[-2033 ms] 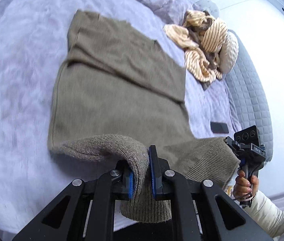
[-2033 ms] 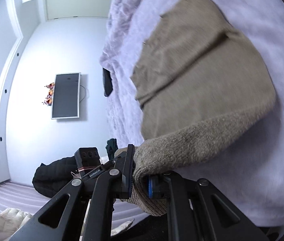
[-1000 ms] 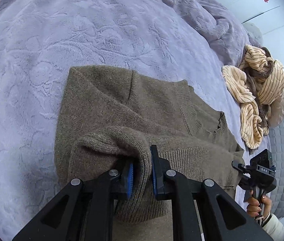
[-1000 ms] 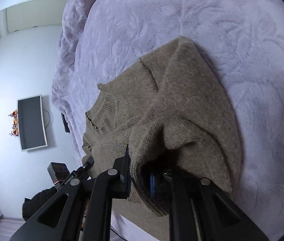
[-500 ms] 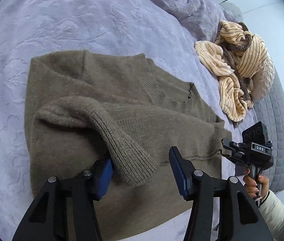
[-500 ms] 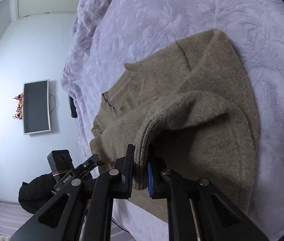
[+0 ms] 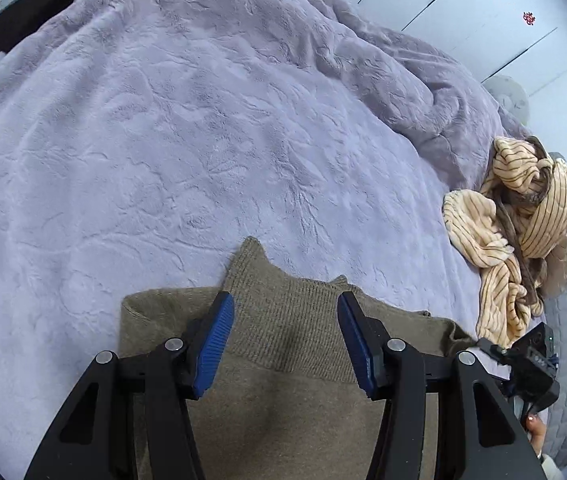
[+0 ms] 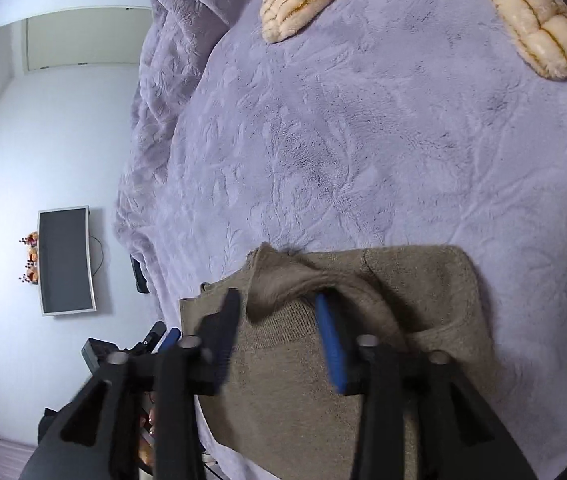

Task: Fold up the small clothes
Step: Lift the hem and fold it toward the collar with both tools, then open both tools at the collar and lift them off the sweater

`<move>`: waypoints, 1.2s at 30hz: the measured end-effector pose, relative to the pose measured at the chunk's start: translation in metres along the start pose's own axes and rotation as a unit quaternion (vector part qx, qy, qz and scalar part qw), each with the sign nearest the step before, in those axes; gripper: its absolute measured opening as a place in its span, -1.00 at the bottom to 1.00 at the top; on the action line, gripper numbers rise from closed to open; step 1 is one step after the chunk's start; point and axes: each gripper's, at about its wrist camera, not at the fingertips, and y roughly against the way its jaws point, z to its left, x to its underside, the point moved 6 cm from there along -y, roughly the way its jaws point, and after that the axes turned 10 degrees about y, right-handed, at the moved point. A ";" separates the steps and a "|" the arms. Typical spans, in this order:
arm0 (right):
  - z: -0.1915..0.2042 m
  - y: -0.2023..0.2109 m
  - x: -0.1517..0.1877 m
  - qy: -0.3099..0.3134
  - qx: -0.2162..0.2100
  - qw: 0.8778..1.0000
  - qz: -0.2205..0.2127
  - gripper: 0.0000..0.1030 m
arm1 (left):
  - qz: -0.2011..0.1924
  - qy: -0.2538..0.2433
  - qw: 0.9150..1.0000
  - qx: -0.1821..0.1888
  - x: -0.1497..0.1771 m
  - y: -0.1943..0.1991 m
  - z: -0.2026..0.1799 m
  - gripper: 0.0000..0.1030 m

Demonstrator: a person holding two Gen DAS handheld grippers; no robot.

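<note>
**Both grippers let go of the folded sweater**

No brand or label can be read from here; the lettering on the right tool's camera block is too small to make out, and a small red mark (image 7: 528, 18) high on the white wall is only a blot.

The olive-brown knit sweater (image 7: 283, 360) lies on the lilac plush bedspread (image 7: 203, 140), at the near edge of the bed, right under both tools. It is folded into a compact block whose long side runs across the left wrist view, with a ribbed band lying on top and a small corner of knit poking away towards the middle of the bed. In the right wrist view one fold (image 8: 283, 284) stands up in a loose ridge.

The left gripper (image 7: 285, 344) is spread wide, blue pads well apart, hovering over the ribbed band and holding nothing. Half a second ago it had only just released the cuff; a second ago it was pinched on the knit. The right gripper (image 8: 279, 340) has now parted too, its pads on either side of the raised fold, where half a second ago it was clamped on it.

A striped cream garment (image 7: 523, 232) lies crumpled well off to the right. A dark screen (image 8: 65, 260) hangs on the wall.
</note>
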 end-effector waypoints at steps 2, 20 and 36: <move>0.008 0.010 0.002 0.013 -0.005 1.000 -0.008 0.37 | -0.005 -0.042 0.999 -0.027 0.007 0.007 -0.001 0.08; -0.015 0.026 -0.004 0.125 0.230 0.965 -0.029 -0.01 | 0.019 -0.120 0.982 -0.146 0.091 0.005 0.047 0.08; -0.014 0.068 0.122 0.130 0.234 0.963 0.033 0.16 | 0.009 -0.107 0.980 -0.170 0.136 0.051 0.051 0.88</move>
